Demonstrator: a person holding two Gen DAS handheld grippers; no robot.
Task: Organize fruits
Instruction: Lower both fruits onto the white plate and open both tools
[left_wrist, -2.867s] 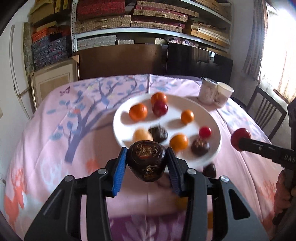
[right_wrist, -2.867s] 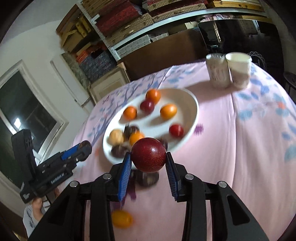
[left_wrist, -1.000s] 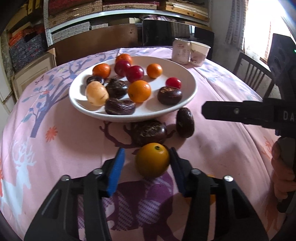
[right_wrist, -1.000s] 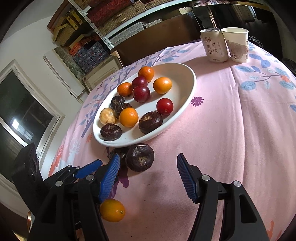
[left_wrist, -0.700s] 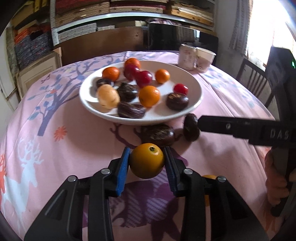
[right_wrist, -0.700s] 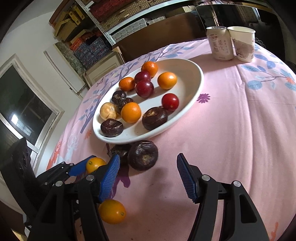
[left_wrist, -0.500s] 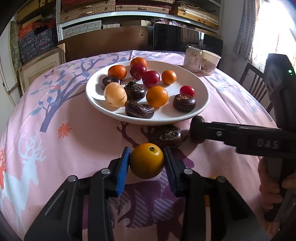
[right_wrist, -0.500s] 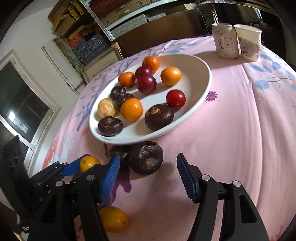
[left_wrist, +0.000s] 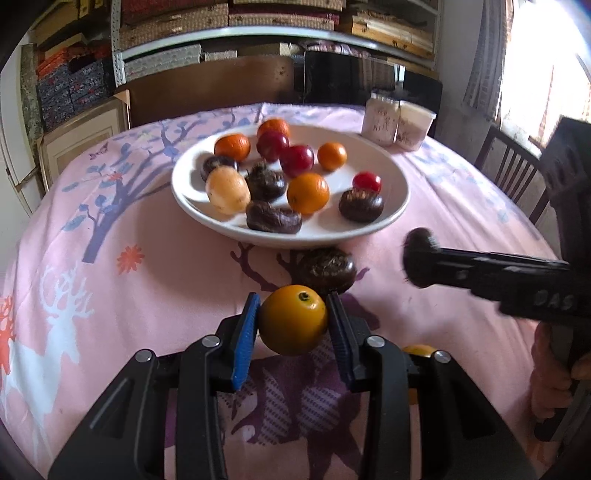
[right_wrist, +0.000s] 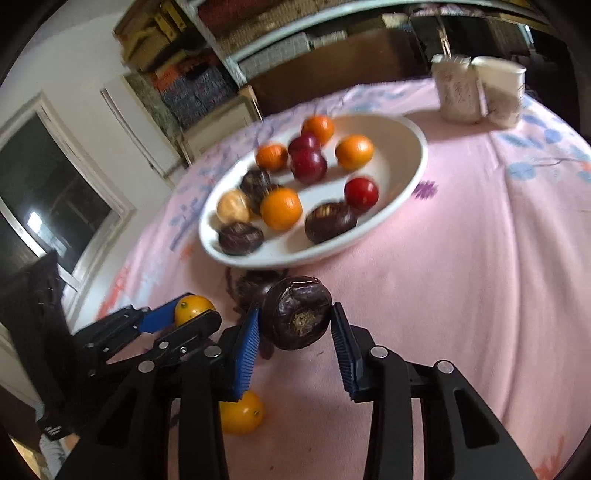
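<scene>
In the left wrist view, the left gripper (left_wrist: 291, 320) is clamping an orange (left_wrist: 292, 319) between its blue pads, and where a moment ago it was hanging low over the cloth, it is now carrying the fruit higher and closer to the white plate (left_wrist: 397, 206). Straight ahead of the jaws a dark water chestnut (left_wrist: 327, 270) is lying on the pink tablecloth (left_wrist: 147, 280), just short of the plate's near rim. Off to the right of the jaws, the right gripper (left_wrist: 419, 263) is crossing the frame with a dark lump at its tip. Behind the right jaw a second orange (left_wrist: 419, 350) is peeking out.

In the right wrist view, the right gripper (right_wrist: 295, 325), which was standing wide open half a second ago, is now squeezing a second water chestnut (right_wrist: 297, 313) and lifting it clear of the cloth. The first chestnut (right_wrist: 251, 288) is sitting ahead and left of the jaws, beneath the plate (right_wrist: 413, 177) rim. The loose orange (right_wrist: 242, 412) is lying below the left jaw. To the left, the left gripper (right_wrist: 192, 312) is holding its orange (right_wrist: 194, 308).

So both hands are loaded; judging by this, two pieces are heading for the plate and two are remaining on the cloth.
</scene>
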